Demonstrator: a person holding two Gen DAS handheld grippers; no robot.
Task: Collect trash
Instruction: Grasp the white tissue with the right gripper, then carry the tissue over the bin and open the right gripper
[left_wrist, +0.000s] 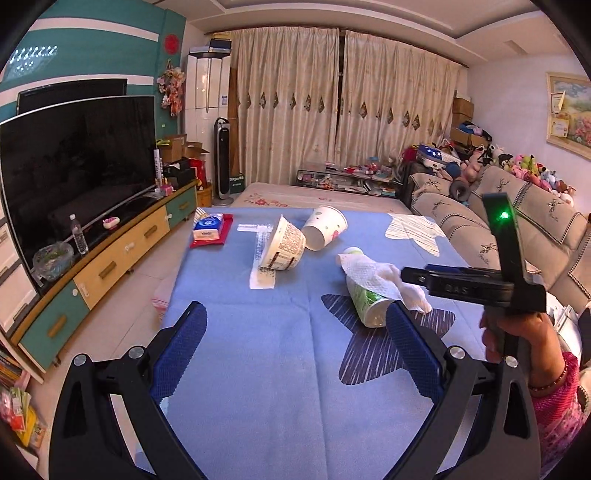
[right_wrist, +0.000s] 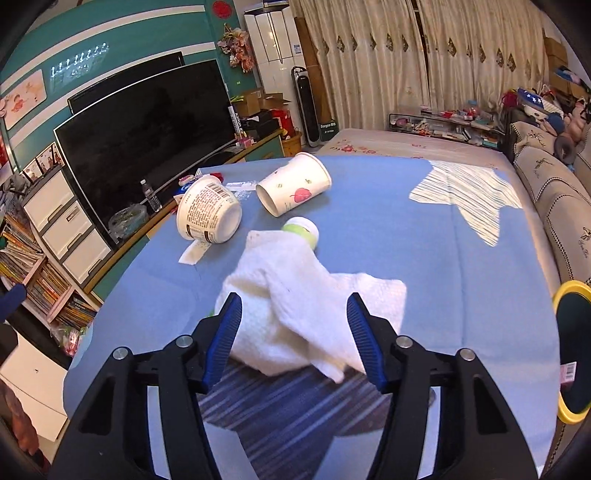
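Observation:
A white paper towel (right_wrist: 295, 314) lies draped over a tipped green-and-white paper cup (right_wrist: 301, 229) on the blue tablecloth (right_wrist: 424, 258). My right gripper (right_wrist: 294, 314) is open, its blue pads on either side of the towel. In the left wrist view the towel (left_wrist: 376, 277) and cup (left_wrist: 365, 306) lie at the right, with the right gripper (left_wrist: 410, 275) reaching them. A tipped noodle tub (left_wrist: 282, 245) and a white leaf-print cup (left_wrist: 325, 227) lie further back. My left gripper (left_wrist: 295, 328) is open and empty above the cloth.
A paper strip (left_wrist: 262, 258) lies under the tub and a tissue pack (left_wrist: 210, 229) at the far left corner. A TV (left_wrist: 74, 162) on a low cabinet stands left, a sofa (left_wrist: 535, 229) right. A yellow-rimmed bin (right_wrist: 572, 354) sits at the table's right edge.

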